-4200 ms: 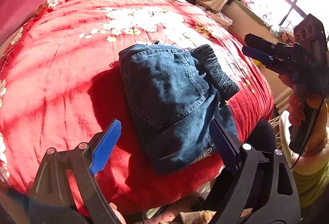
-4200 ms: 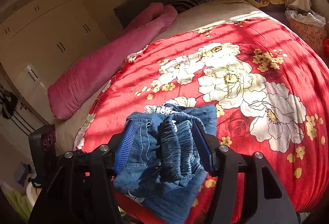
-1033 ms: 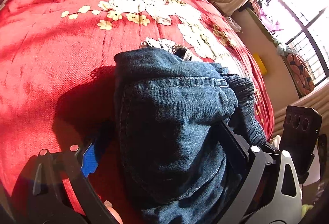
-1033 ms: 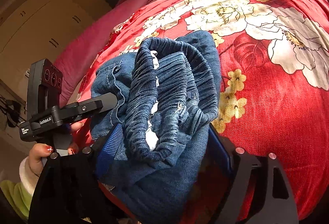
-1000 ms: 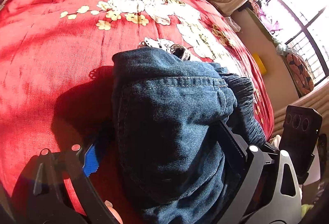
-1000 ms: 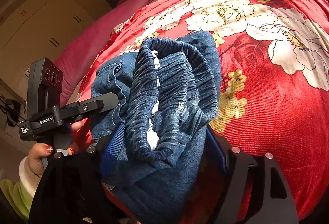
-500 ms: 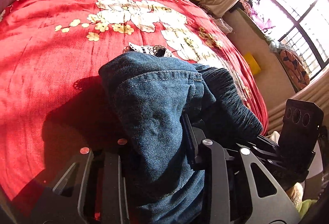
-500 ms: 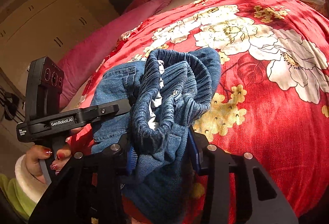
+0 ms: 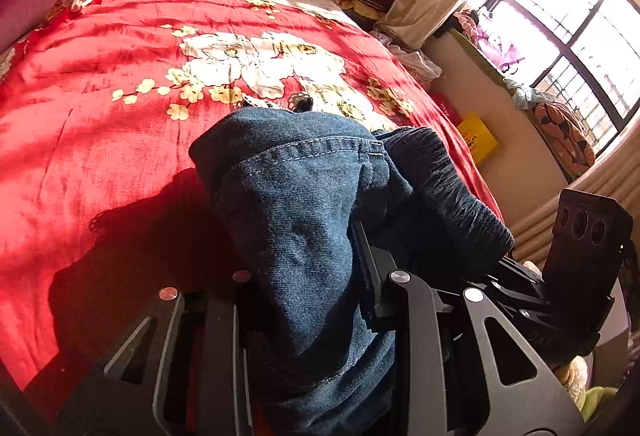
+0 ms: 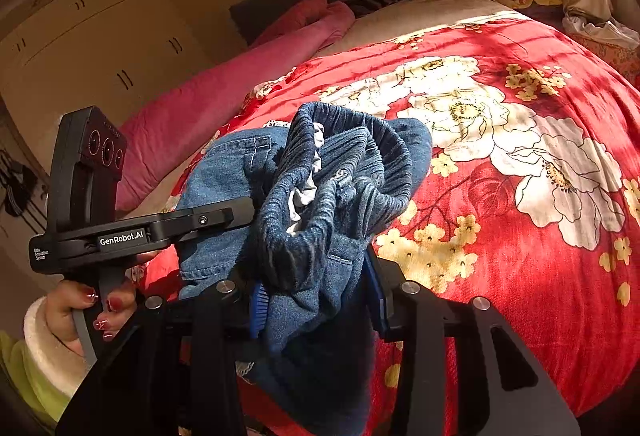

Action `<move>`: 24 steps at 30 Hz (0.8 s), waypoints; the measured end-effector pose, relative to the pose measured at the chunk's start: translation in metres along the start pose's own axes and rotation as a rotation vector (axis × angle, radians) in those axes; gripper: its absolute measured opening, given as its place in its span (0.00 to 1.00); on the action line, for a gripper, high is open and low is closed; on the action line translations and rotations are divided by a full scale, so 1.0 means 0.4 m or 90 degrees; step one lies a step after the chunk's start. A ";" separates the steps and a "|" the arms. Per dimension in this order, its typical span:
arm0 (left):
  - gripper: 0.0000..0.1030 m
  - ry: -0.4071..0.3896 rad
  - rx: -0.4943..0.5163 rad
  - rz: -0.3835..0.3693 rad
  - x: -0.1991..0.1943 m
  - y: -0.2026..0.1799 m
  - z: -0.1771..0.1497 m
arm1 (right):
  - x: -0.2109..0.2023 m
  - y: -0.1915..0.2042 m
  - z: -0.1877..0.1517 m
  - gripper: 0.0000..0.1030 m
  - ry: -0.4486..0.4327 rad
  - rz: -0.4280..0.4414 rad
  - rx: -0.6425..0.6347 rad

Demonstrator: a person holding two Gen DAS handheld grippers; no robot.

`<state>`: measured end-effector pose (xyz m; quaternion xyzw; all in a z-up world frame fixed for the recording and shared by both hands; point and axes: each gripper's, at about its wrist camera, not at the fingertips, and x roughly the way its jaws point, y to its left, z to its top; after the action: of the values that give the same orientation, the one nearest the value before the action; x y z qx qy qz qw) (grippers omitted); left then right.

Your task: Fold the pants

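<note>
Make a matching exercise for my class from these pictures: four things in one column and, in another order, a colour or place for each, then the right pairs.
Things
1. pants
2. bedspread
3. rolled blanket
4. box

Colour or place
A. yellow, on the floor beside the bed
B. blue denim, clamped by the left gripper and the right gripper
C. pink, along the bed's edge by the cupboards
D. red with white flowers, spread over the bed

Pairs: 1-B, 2-D, 3-C, 4-A
</note>
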<state>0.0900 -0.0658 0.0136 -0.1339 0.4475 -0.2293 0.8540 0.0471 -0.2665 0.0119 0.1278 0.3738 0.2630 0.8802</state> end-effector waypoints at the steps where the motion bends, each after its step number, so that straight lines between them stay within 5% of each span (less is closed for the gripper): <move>1: 0.21 -0.002 0.001 0.001 -0.001 -0.001 0.004 | 0.000 0.002 0.006 0.37 -0.002 -0.001 -0.003; 24: 0.21 -0.043 0.043 0.046 0.010 -0.004 0.139 | 0.067 -0.012 0.154 0.37 -0.029 -0.013 -0.046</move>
<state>0.1376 -0.0679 0.0430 -0.0963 0.4152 -0.2083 0.8803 0.1093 -0.2573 0.0364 0.0982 0.3453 0.2640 0.8952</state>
